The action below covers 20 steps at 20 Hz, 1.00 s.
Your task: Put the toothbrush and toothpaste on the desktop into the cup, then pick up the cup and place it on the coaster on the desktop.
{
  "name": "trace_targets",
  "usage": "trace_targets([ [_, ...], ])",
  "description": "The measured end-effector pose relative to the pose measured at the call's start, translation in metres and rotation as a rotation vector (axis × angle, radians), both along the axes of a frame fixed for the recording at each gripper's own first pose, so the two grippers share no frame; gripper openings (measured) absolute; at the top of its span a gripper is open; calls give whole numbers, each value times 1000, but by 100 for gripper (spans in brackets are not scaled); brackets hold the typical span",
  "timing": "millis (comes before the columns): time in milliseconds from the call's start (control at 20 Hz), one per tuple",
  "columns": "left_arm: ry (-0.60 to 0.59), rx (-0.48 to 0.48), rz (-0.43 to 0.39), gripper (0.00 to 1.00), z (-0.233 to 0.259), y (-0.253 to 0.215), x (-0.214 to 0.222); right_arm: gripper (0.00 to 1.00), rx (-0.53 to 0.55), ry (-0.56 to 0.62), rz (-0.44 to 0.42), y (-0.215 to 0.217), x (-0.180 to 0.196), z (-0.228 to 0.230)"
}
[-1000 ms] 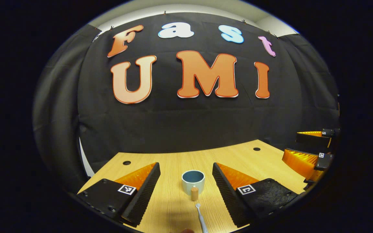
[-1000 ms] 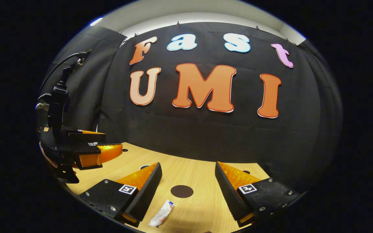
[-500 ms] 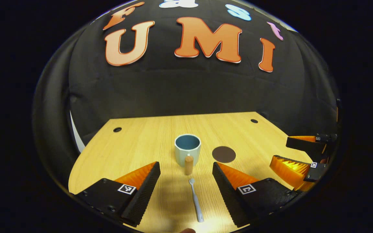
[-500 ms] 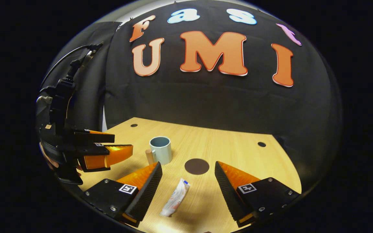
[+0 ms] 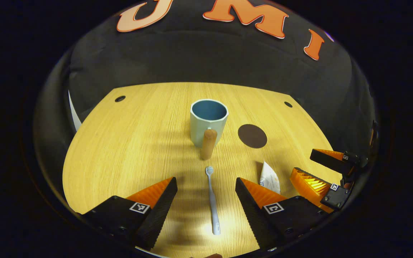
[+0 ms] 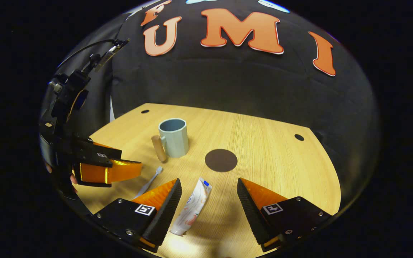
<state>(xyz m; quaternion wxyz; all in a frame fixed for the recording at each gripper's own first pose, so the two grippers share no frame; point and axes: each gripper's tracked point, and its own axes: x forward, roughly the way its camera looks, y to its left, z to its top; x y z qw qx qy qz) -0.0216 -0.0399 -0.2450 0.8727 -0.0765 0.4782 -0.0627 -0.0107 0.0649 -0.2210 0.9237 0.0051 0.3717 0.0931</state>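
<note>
Both grippers: jaws wide, holding nothing
left gripper [image 5: 206, 208]: over toothbrush [image 5: 212, 200] (flat on desk)
right gripper [image 6: 209, 208]: over toothpaste [image 6: 191, 208]
cup [image 5: 208, 120]: upright

Tabletop [image 5: 127, 143]: light wood, grain running away from the camera, curved by the lens.
Holes [image 5: 120, 98]: small dark round ones near the far corners, one each side.
Wall [image 5: 206, 57]: black cloth hung behind the far edge, creased.

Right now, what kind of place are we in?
Probably a recording booth for practising chores, not a real bathroom: black cloth wall, a bare wooden desk, and just a cup, toothbrush and toothpaste.
</note>
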Motion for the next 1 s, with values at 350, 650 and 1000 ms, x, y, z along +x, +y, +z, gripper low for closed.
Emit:
trace_targets([
  [350, 199, -27, -14, 98, -17, -1, -7, 91, -2, 108, 18, 6, 1, -38],
  [650, 302, -12, -25, 97, -38, -15, -20, 85, -53, 165, 30, 13, -2, -63],
  [1000, 339, 29, -20, 66, -50, -13, -19, 55, -53, 190, 27, 20, -5, -73],
])
